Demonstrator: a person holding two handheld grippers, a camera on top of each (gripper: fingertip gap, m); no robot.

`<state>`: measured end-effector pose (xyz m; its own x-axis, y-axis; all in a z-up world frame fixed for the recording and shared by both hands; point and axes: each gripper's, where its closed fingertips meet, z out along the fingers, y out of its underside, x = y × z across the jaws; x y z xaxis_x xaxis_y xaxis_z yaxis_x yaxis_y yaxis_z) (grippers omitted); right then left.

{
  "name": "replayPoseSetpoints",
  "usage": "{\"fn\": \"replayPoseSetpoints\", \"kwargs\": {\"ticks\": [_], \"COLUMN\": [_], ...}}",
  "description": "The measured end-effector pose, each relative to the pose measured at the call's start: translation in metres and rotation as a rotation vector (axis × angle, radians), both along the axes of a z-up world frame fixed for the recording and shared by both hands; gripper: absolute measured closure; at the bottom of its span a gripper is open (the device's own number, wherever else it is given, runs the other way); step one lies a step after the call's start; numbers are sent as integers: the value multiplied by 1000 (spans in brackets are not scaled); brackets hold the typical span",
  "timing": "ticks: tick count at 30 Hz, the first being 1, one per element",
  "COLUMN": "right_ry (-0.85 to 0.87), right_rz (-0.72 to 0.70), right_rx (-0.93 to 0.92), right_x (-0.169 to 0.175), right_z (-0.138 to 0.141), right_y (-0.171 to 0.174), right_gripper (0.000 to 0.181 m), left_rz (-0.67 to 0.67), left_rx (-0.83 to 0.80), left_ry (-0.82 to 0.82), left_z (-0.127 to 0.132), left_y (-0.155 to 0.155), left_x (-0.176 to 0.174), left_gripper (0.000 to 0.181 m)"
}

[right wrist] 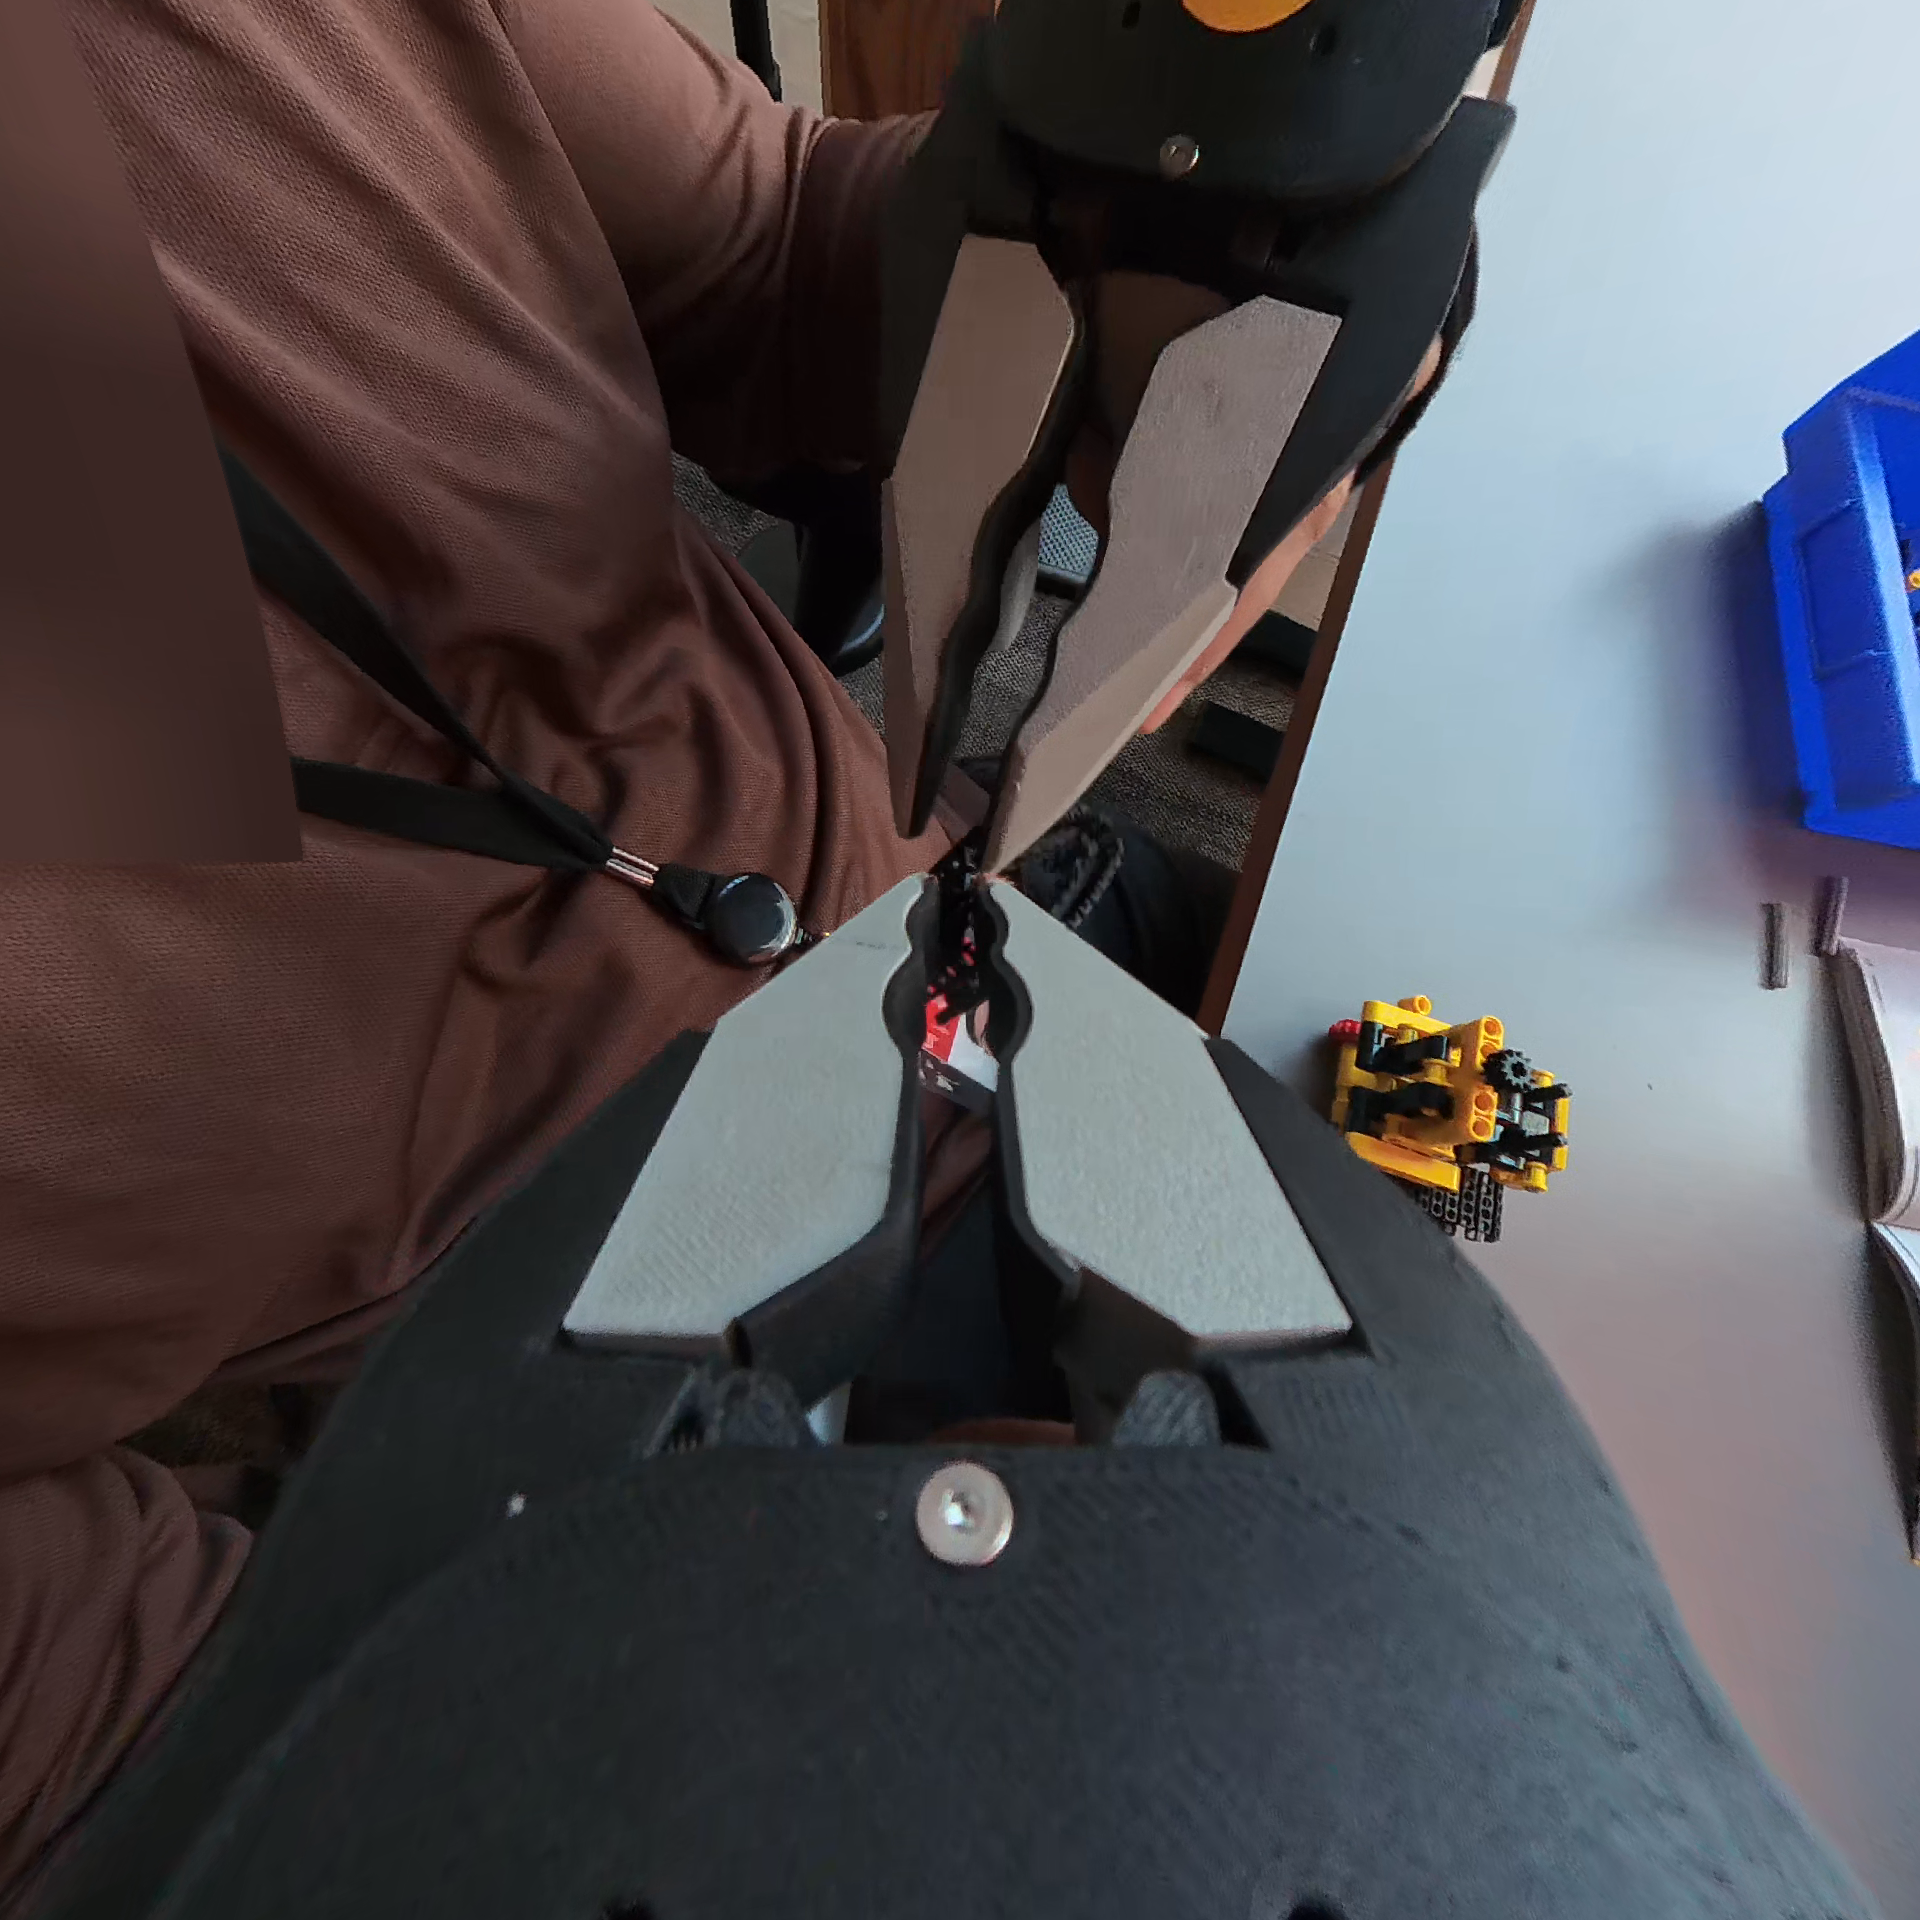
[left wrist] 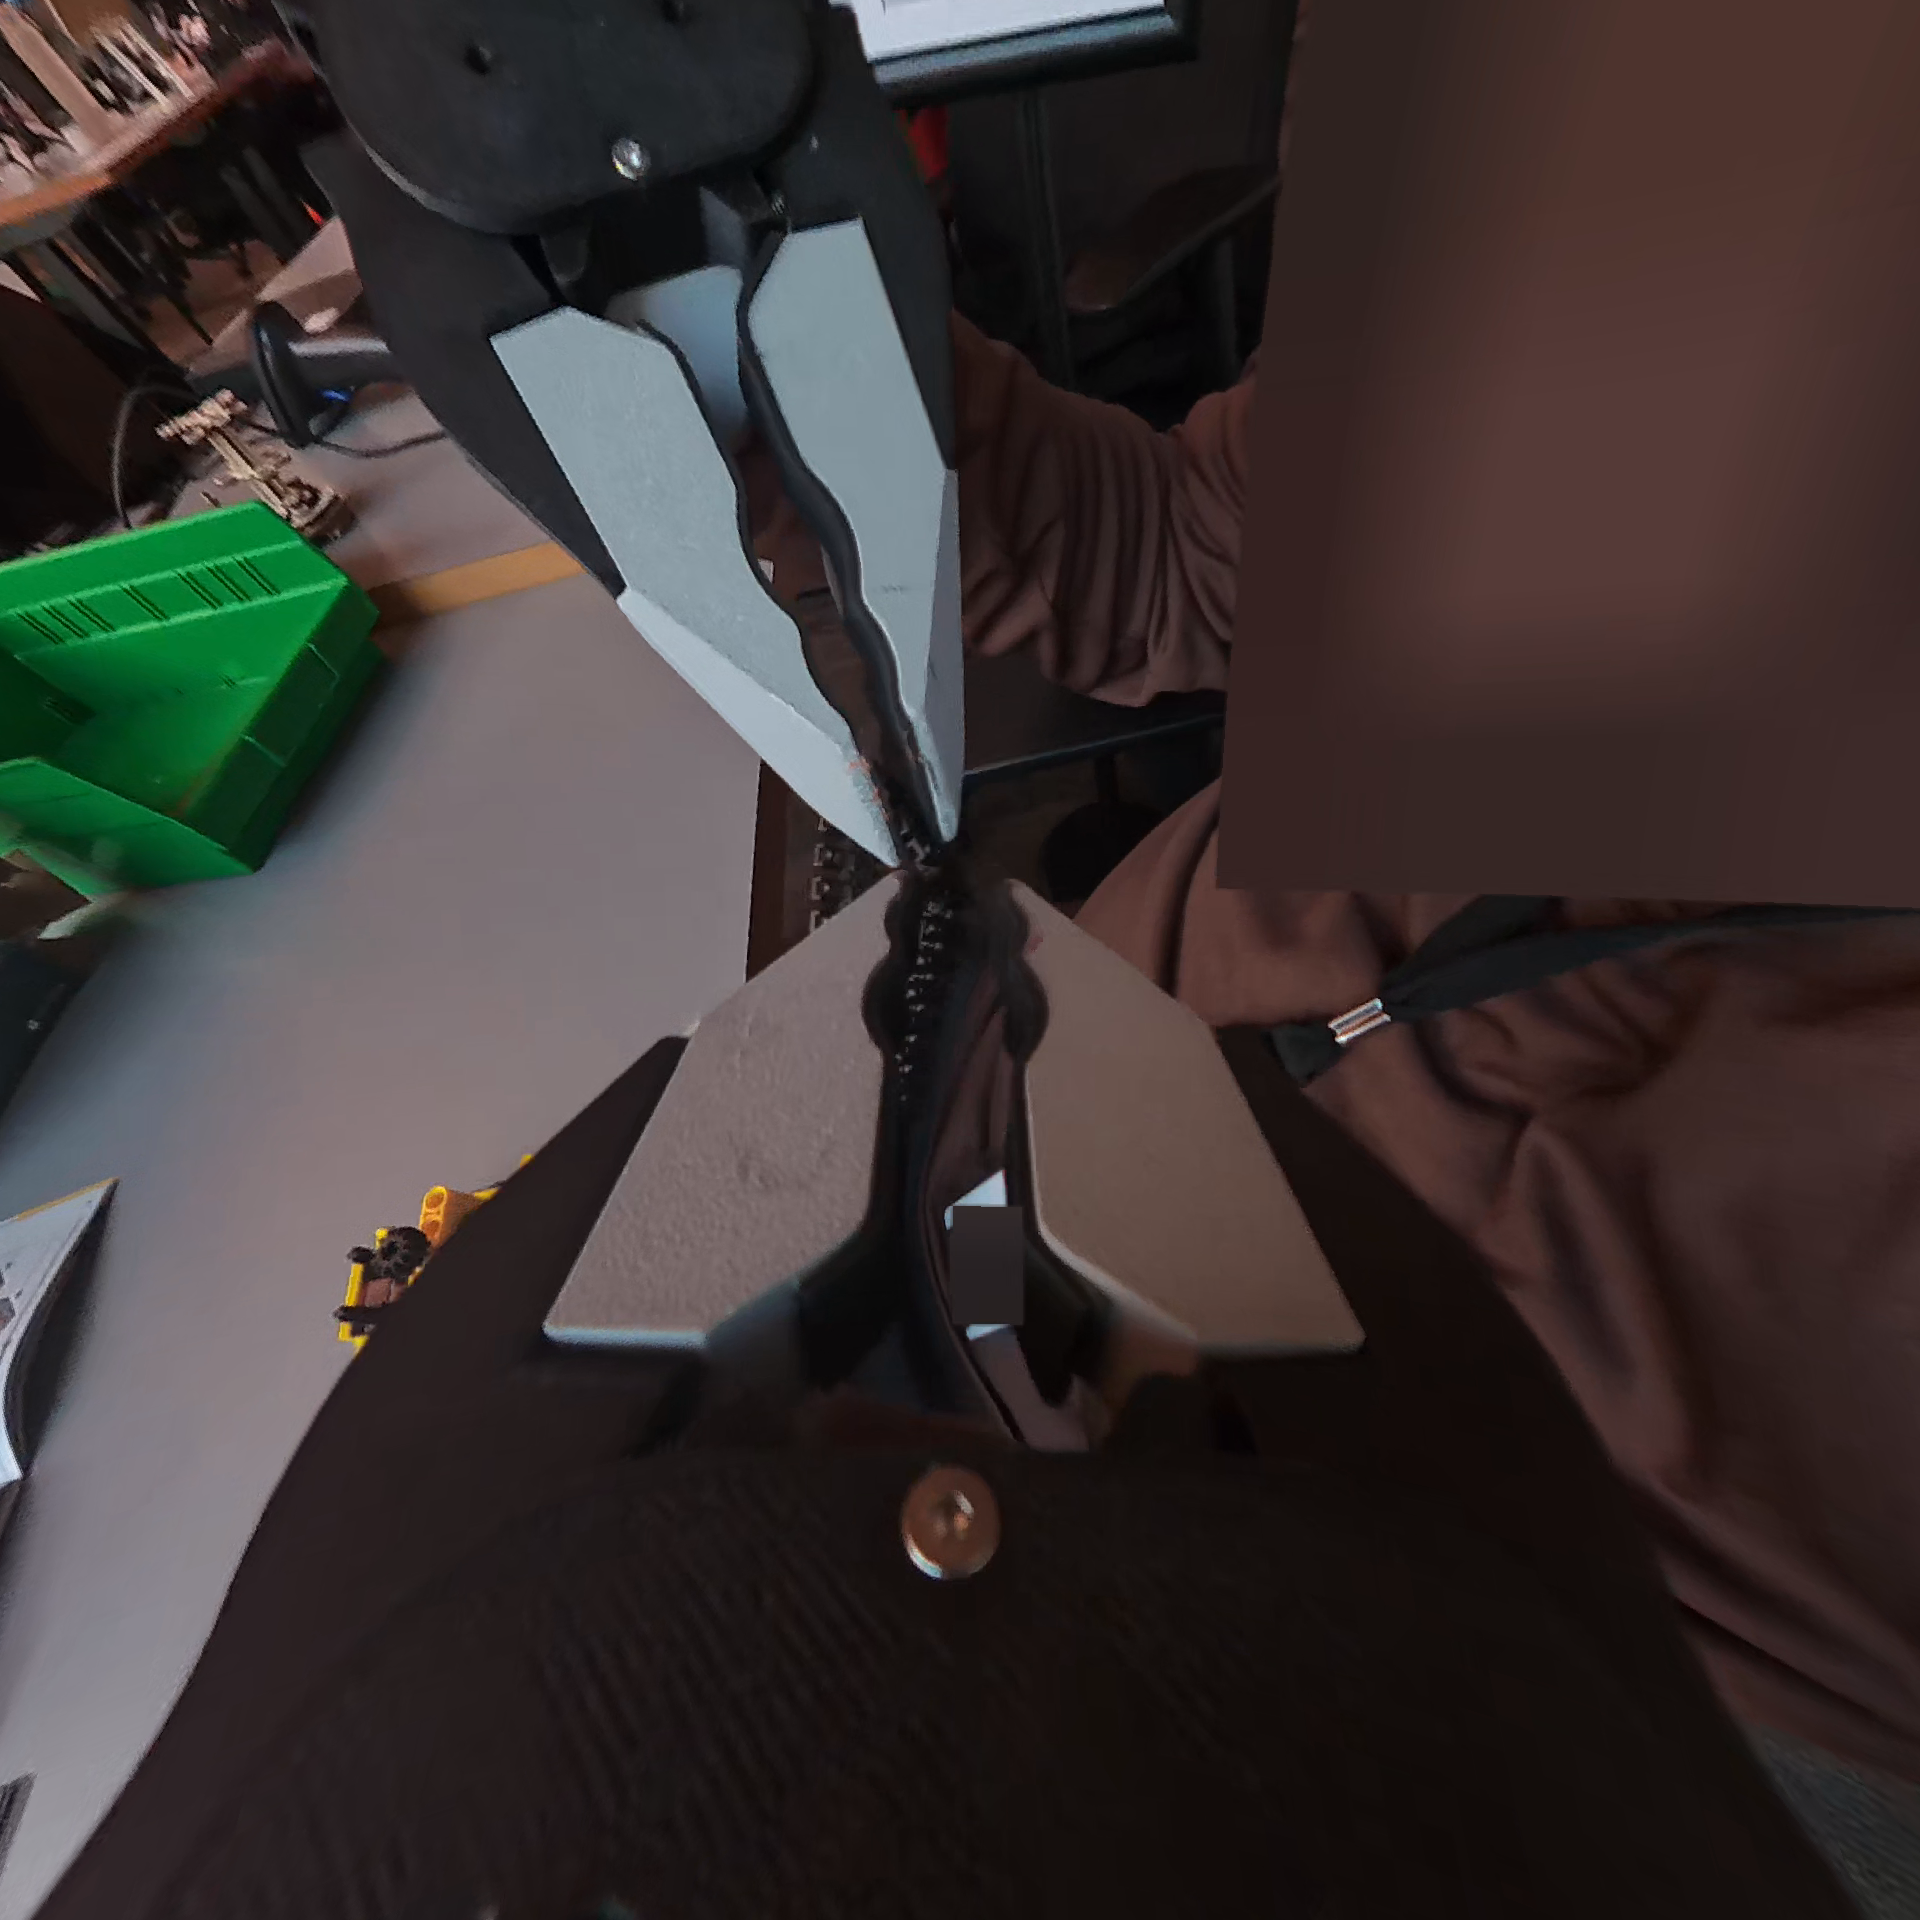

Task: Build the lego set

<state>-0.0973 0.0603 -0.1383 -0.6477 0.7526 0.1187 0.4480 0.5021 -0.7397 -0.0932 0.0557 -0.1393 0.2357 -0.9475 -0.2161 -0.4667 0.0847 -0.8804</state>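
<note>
A short black toothed track chain [left wrist: 923, 966] hangs in the air between the two grippers, which meet tip to tip in front of a person's brown shirt. In the left wrist view my left gripper [left wrist: 951, 894] is shut on the lower end of the chain, which runs between its wavy pads. My right gripper [left wrist: 923, 844] comes in from above and is shut on the other end. The right wrist view shows the same chain [right wrist: 961, 945] pinched between the right gripper's [right wrist: 961, 888] pads, with the left gripper [right wrist: 954, 844] on it from above.
A half-built yellow and black lego vehicle [right wrist: 1449, 1101] stands on the grey table [right wrist: 1558, 727] near its edge, also in the left wrist view [left wrist: 416, 1257]. A green bin [left wrist: 177, 675], a blue bin [right wrist: 1849, 603], an instruction booklet [right wrist: 1881, 1081] and two dark pins [right wrist: 1777, 940] lie farther off. The grippers are tip to tip, or close to it.
</note>
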Motion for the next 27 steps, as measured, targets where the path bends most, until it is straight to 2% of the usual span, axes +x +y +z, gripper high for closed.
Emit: {"fn": "replayPoseSetpoints", "kwargs": {"ticks": [4, 10, 15, 19, 27], "right_ry": [-16, -12, 5, -22, -7], "right_rz": [4, -4, -74, -87, -184], "right_rx": [19, 23, 32, 30, 140], "right_x": [0, 0, -5, -7, -15], "right_z": [-5, -5, -2, -8, -13], "right_y": [0, 3, 15, 17, 32], "right_gripper": [177, 178, 178, 178, 178], "left_rz": [34, 52, 136, 174, 282], "left_rx": [-1, -15, 8, 24, -17], "left_ry": [46, 36, 31, 84, 88], "left_z": [-10, -8, -2, -7, -10], "left_y": [7, 12, 24, 26, 42], "left_x": [0, -1, -5, -6, -14], "left_gripper": [172, 178, 181, 181, 181]}}
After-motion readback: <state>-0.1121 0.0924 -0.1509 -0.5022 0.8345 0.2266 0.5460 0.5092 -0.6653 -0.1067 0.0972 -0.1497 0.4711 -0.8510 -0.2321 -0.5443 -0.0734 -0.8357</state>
